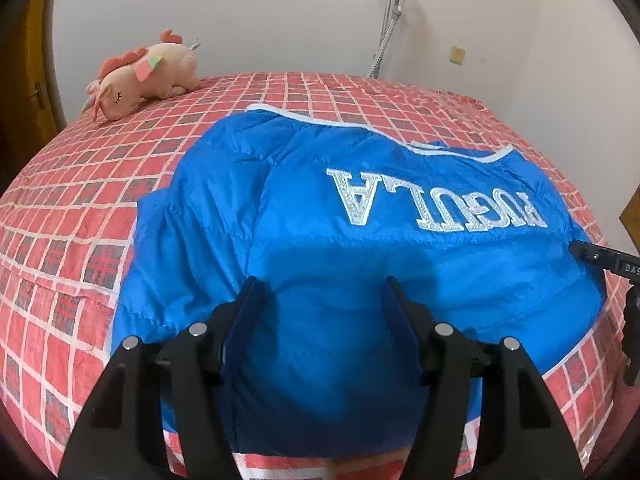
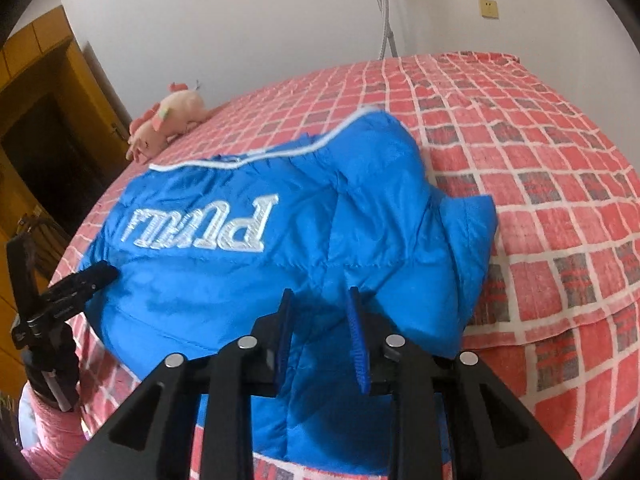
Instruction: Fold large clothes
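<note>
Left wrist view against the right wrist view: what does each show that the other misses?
Only the left wrist view shows the left tongs spread wide over the blue jacket, and its full row of white letters.

Only the right wrist view shows the right tongs with jacket fabric between narrow-set fingers, a sleeve end lying on the bed, the brown door, and a pink sleeve at the lower left.

Both show the jacket on the red checked bedspread, the plush toy, the wall socket, and the opposite tongs at the frame edge.
</note>
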Motion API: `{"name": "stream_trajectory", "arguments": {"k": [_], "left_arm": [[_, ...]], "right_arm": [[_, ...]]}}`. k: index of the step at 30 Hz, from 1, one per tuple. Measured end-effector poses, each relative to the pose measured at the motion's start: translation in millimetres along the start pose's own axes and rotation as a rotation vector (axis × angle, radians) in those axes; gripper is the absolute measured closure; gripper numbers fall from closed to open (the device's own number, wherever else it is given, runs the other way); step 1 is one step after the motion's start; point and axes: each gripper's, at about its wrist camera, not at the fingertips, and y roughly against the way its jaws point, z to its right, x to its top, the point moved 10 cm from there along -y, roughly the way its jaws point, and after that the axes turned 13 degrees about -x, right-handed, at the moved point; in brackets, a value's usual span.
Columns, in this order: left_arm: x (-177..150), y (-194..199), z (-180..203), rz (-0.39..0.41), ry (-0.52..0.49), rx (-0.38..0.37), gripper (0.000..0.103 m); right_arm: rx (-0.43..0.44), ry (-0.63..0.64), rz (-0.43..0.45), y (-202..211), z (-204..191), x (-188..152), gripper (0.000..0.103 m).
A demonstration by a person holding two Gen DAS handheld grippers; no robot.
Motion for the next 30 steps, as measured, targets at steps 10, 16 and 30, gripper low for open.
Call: {"name": "stream_trajectory", "arguments": {"k": [10, 16, 30], "left_arm": [[-2, -4, -3, -0.01, 0.012, -0.014, 0.041], [1, 27, -6, 0.004, 0.047, -0.023, 0.034], [-50, 55, -70, -0.1, 0.342, -0.139, 0.022]], "right_arm": [[0.016, -0.039, -0.004, -6, 2, -2, 0.076], [0.021, -0.037, 0.026, 22, 6, 3, 0.072], [-0.014, 0.02, -0.016, 22, 15, -10, 0.067]]}}
